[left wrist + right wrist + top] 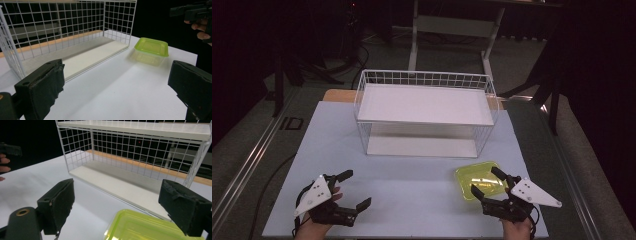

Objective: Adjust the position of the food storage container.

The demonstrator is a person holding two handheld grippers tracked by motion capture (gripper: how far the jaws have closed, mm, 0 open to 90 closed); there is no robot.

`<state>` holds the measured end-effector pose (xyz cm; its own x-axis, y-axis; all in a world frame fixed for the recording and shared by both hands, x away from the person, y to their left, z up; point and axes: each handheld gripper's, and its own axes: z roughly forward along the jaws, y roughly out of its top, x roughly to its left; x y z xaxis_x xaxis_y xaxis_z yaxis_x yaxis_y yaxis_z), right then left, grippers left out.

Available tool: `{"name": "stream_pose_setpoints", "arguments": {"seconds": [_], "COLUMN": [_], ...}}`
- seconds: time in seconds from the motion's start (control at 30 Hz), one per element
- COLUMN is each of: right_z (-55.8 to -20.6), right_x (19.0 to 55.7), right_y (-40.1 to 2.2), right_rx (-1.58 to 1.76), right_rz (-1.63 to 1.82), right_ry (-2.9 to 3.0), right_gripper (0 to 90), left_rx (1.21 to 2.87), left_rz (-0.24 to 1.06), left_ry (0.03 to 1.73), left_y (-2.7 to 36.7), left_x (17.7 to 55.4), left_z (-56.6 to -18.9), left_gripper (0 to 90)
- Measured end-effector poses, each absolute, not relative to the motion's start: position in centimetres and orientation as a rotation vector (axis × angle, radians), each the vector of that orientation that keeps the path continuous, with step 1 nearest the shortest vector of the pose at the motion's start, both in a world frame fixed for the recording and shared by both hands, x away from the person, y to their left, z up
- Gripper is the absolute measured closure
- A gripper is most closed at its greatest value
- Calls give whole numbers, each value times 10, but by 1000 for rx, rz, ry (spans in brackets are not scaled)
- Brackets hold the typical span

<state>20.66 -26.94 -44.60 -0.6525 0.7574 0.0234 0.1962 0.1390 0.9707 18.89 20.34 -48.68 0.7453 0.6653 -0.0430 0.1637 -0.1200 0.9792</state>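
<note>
- Clearly, from the high view, the green box (479, 179) sits on the table (412, 195) before the wire rack (424, 112), the right gripper (487, 183) spread around its near edge
- Left gripper view: left gripper (115, 82) spread wide, holding nothing
- Right gripper view: box looks light, thin, slippery; pinch its rim

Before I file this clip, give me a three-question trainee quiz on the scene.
1. True or false: the green container sits on the rack's upper shelf.
2. Which gripper is nearer the container: A left, B right?
3. Fill in: both grippers' jaws stand ____.

Key: 1 false, it lies on the table in front of the rack. 2 B. 3 open.
</note>
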Motion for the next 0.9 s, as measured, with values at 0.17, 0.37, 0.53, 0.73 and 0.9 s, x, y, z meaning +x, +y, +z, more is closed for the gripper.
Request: {"name": "stream_pose_setpoints", "arguments": {"seconds": [0.17, 0.37, 0.53, 0.73, 0.9], "right_z": [-438, -430, -425, -425, -429], "right_x": [204, 206, 217, 225, 231], "right_y": [-269, -273, -272, -275, -276], "right_rx": [863, 876, 911, 934, 933], "right_rz": [1542, 1530, 1525, 1541, 1462], "right_ry": [1927, 1934, 1998, 2008, 2006], "right_gripper": [135, 140, 134, 136, 223], "left_rx": [1680, 1673, 1677, 1681, 1697], "left_rz": [483, 488, 483, 478, 474], "left_ry": [663, 660, 662, 664, 665], "left_y": [200, 200, 200, 200, 200], "left_x": [191, 190, 191, 192, 194], "left_z": [-489, -488, -489, -490, -492], "left_gripper": [14, 14, 14, 14, 14]}}
